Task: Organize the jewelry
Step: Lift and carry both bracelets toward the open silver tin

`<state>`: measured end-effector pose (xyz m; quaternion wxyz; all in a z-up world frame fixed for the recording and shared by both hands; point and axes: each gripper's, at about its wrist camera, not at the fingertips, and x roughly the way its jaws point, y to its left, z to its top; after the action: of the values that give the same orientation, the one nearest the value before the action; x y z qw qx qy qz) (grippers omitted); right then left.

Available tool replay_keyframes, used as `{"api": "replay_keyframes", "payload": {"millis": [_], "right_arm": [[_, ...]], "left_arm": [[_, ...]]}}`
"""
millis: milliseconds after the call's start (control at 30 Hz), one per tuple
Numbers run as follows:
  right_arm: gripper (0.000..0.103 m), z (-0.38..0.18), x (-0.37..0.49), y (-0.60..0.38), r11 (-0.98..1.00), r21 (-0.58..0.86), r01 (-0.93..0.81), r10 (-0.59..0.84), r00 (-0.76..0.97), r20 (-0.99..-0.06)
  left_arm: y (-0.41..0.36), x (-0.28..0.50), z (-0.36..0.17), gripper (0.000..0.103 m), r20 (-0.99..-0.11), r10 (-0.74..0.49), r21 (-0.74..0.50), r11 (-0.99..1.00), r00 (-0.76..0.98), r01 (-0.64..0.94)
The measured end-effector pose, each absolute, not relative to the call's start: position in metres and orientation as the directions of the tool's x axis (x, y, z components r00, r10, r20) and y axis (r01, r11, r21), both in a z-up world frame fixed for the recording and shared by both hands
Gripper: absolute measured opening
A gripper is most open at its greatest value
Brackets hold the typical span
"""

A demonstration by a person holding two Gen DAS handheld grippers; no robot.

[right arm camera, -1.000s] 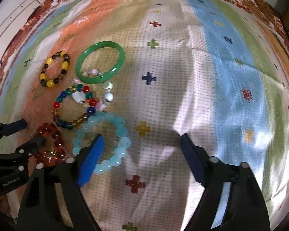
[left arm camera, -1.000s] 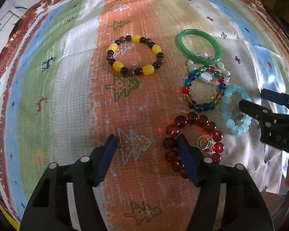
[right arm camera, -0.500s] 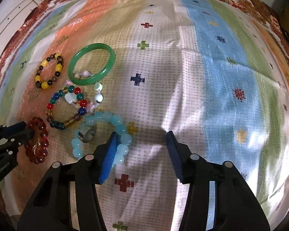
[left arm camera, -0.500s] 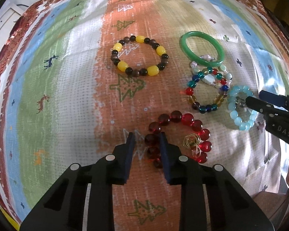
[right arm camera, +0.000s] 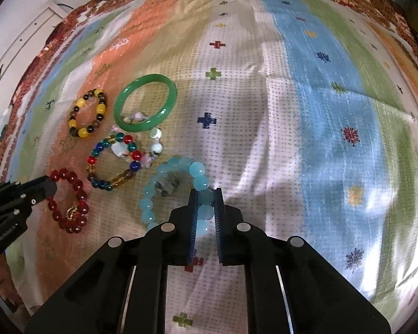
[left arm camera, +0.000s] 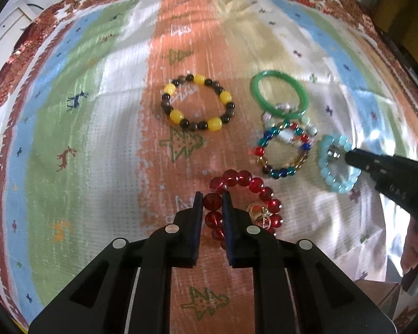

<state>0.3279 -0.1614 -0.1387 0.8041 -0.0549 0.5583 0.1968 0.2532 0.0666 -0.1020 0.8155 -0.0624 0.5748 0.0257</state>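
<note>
Two hand-held black grippers point steeply down at a striped cloth (left arm camera: pixel 119 117) patterned with small trees, deer and crosses, on which five bracelets lie close together. The left gripper (left arm camera: pixel 212 199) has its blue-padded jaws closing on the near left side of a red bracelet (left arm camera: pixel 246 181); the dark red beads sit pinched between the pads, and the rest of the loop lies on the orange stripe with a small gold charm (left arm camera: pixel 260 214) inside its right half. The right gripper (right arm camera: pixel 205 194) has its jaws drawn almost fully together on the near right side of an aqua bracelet (right arm camera: pixel 164 194), with pale blue beads gripped between the pads; a silvery ring-like piece, hard to make out, rests inside that loop. In the left wrist view the right gripper enters from the right edge as a dark wedge touching the aqua beads, and part of a hand (left arm camera: pixel 415 247) shows below it. Between the two held bracelets lies a multicolour bracelet (left arm camera: pixel 284 150) of red, blue, teal and amber beads, overlapped at its far edge by a strand of white and pink beads. Just beyond that is a green bangle (left arm camera: pixel 278 96), its near rim resting over the white strand. To the left, well apart from the others, a yellow bracelet (left arm camera: pixel 197 103) with dark beads lies alone on the orange stripe.
</note>
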Motion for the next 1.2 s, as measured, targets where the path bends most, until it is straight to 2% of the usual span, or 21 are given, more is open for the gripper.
{"api": "replay_keyframes", "payload": {"millis": [333, 767, 1200], "right_arm": [[0.012, -0.104, 0.309, -0.151, 0.894, 0.132, -0.429, 0.303, 0.36, -0.883], [0.012, -0.071, 0.288, -0.148, 0.868, 0.16, -0.47, 0.367, 0.389, -0.845], [0.012, -0.059, 0.26, -0.151, 0.854, 0.157, -0.496, 0.387, 0.404, -0.829]], "left_arm": [[0.062, 0.244, -0.08, 0.013, -0.918, -0.014, -0.064, 0.992, 0.396, -0.112], [0.068, 0.228, -0.049, 0.013, -0.884, -0.042, -0.11, 0.987, 0.466, -0.12], [0.061, 0.207, -0.034, 0.013, -0.863, -0.07, -0.148, 0.982, 0.5, -0.117]]}}
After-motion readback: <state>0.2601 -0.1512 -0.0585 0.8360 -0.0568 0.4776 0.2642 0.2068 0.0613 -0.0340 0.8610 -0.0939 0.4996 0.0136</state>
